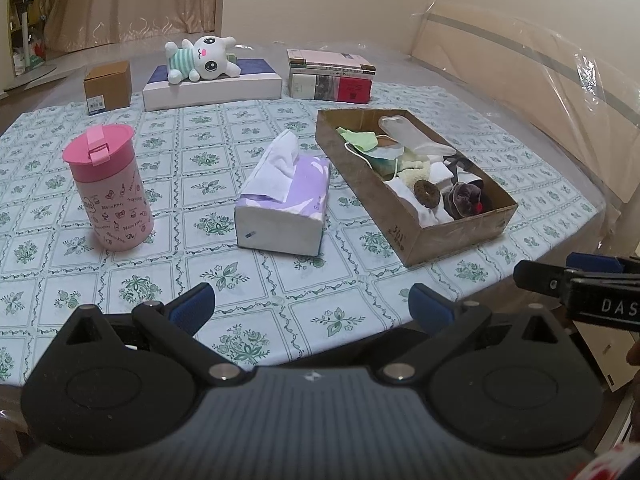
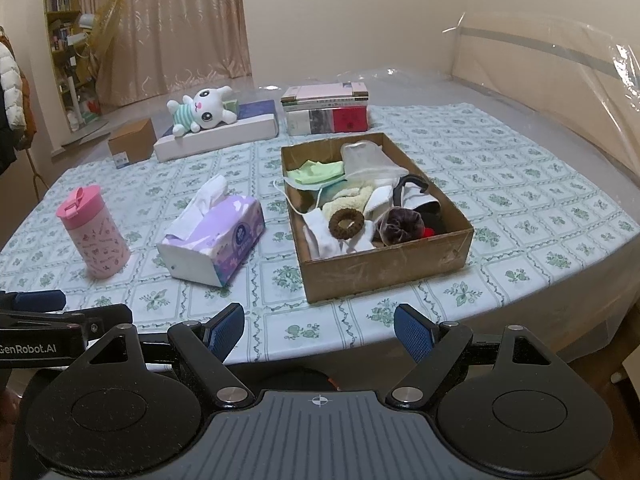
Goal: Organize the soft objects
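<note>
On the tabletop, which is covered by a green-and-white floral cloth, an open cardboard box sits right of centre, holding the soft objects: a light green cloth, a clear pouch, a cream fluffy piece, white fabric, a brown hair ring and a dark velvet scrunchie. Just left of the box lies a purple tissue pack with a tissue sticking up from its slot, apart from the box wall. Further left stands a pink tumbler, upright with its lid on. Along the far edge, a plush bunny lies on its side on a flat white box, with a small brown carton to its left and a stack of books to its right.

Both tongs hover over the near edge of the tabletop, well short of the box. Left tongs stand wide apart with nothing between the blue pads. Right tongs are likewise spread and empty; their tip also shows at the right border of the left wrist view
</note>
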A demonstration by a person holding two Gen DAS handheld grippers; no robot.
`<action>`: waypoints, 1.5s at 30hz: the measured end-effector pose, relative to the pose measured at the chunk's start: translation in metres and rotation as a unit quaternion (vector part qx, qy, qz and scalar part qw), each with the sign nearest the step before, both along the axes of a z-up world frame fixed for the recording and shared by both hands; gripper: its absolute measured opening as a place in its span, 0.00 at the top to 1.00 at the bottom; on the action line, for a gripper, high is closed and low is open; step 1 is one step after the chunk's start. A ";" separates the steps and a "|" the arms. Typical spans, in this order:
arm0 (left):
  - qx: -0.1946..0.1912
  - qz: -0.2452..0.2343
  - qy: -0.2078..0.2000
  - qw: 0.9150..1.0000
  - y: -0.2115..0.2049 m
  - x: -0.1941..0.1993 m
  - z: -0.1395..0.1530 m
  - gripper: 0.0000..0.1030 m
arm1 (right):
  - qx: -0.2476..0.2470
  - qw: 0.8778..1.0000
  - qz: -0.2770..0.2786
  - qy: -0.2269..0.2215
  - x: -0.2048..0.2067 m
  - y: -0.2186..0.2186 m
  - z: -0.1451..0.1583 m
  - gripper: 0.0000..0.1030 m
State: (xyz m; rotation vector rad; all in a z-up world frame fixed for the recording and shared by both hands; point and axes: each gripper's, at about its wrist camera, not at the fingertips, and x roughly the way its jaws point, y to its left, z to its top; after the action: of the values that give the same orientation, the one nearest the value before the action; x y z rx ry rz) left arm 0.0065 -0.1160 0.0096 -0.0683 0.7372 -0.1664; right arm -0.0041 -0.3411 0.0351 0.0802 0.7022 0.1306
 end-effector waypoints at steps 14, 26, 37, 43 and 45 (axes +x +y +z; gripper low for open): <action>-0.001 0.001 0.002 1.000 -0.001 0.002 -0.003 0.01 | 0.000 1.000 0.000 0.001 0.002 0.001 -0.004 0.21; 0.000 0.000 0.002 1.000 -0.002 0.002 -0.003 0.01 | 0.000 1.000 -0.002 0.002 0.002 0.002 -0.007 0.21; 0.000 0.000 0.002 1.000 -0.003 0.003 -0.004 0.01 | 0.000 1.000 -0.002 0.002 0.002 0.002 -0.006 0.21; -0.004 -0.001 0.003 1.000 -0.003 0.003 -0.004 0.01 | 0.001 1.000 0.000 0.004 0.003 0.002 -0.008 0.21; -0.007 -0.003 0.002 1.000 -0.004 0.004 -0.003 0.01 | 0.001 1.000 0.000 0.005 0.004 0.002 -0.008 0.21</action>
State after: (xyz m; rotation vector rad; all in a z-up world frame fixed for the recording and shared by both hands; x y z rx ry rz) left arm 0.0101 -0.1199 0.0066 -0.0801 0.7404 -0.1779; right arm -0.0005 -0.3393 0.0268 0.0828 0.7122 0.1311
